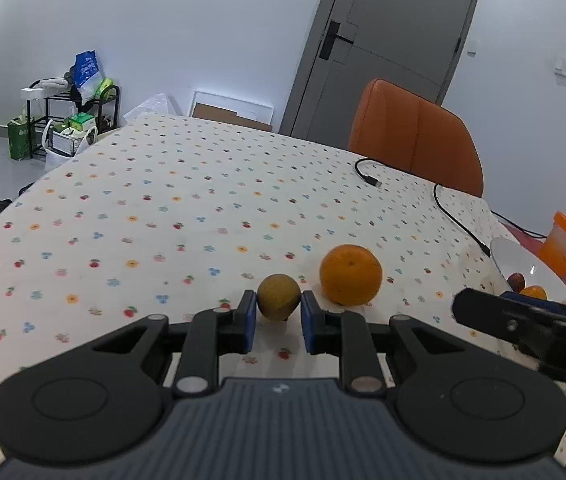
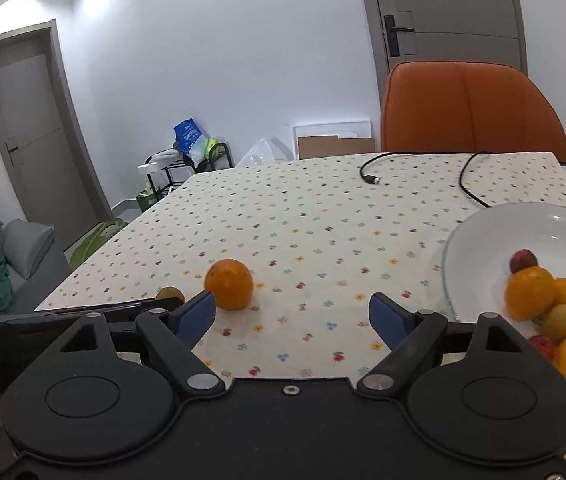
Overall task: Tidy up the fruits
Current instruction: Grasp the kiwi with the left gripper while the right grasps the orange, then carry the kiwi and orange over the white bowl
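Left gripper has its blue pads clamped on the small yellow-green fruit, which sits on the dotted tablecloth – a pick is under way. Just beside it, the big orange waits on the cloth. The right gripper hangs spread and empty between that orange and the white plate, where several fruits are piled. Next, I'd say: lift clear and carry rightward to the plate without nudging the orange.
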{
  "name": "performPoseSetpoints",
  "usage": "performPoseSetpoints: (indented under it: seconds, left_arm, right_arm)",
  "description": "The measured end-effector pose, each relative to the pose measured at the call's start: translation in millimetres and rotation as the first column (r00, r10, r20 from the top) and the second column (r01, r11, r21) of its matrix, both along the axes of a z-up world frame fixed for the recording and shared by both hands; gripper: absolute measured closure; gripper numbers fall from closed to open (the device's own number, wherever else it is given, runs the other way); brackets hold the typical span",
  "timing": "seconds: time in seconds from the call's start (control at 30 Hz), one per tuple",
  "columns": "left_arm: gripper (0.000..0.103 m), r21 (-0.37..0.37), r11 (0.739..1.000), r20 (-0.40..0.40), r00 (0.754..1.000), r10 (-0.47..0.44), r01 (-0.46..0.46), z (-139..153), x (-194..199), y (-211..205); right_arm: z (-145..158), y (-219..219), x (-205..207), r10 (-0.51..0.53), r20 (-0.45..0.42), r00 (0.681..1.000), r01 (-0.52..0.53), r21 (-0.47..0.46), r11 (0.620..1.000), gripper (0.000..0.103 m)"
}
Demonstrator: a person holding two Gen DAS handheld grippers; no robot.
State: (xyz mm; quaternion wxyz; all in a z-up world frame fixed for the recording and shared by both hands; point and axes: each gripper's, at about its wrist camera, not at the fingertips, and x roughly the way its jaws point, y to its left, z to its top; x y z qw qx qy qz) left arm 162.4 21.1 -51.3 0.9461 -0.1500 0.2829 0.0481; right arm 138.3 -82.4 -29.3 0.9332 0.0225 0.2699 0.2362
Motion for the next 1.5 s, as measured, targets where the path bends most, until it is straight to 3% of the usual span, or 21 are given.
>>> performPoseSetpoints:
  seconds: [0.9, 0.97, 1.0, 1.03, 1.07, 1.5]
  left_arm:
    - [0.081, -0.049, 0.99, 0.031, 0.99, 0.137, -0.136, 4.8, -34.7, 61.1]
    - [0.081, -0.052, 0.988, 0.031, 0.989, 0.144, -0.143, 4.6, -36.0, 63.9]
    - [0.081, -0.053, 0.988, 0.031, 0.989, 0.147, -0.145, 4.8, -36.7, 65.0]
    - [0.081, -0.054, 0.988, 0.032, 0.989, 0.147, -0.146, 5.2, -37.1, 66.1]
    - [0.081, -0.054, 0.988, 0.033, 0.988, 0.148, -0.146, 5.7, -37.5, 66.8]
    - [0.081, -0.031, 0.994, 0.046, 0.993, 0.111, -0.11, 12.3, -34.5, 44.6]
  right_arm:
    - [-5.2, 71.1, 24.4, 0.044, -0.008, 0.999, -0.044, -0.071, 0.996, 0.029]
    - [-8.7, 77.2, 28.0, 0.048, -0.008, 0.999, -0.049, -0.087, 0.995, 0.033]
    - [-11.0, 79.5, 30.1, 0.051, -0.01, 0.999, -0.051, -0.098, 0.994, 0.043]
    - [-13.9, 82.1, 32.7, 0.048, -0.018, 0.999, -0.049, -0.111, 0.993, 0.063]
    - [-16.0, 82.4, 34.7, 0.045, -0.028, 0.999, -0.048, -0.114, 0.992, 0.065]
    - [-5.2, 52.6, 16.0, 0.027, -0.004, 1.0, -0.027, -0.045, 0.999, 0.066]
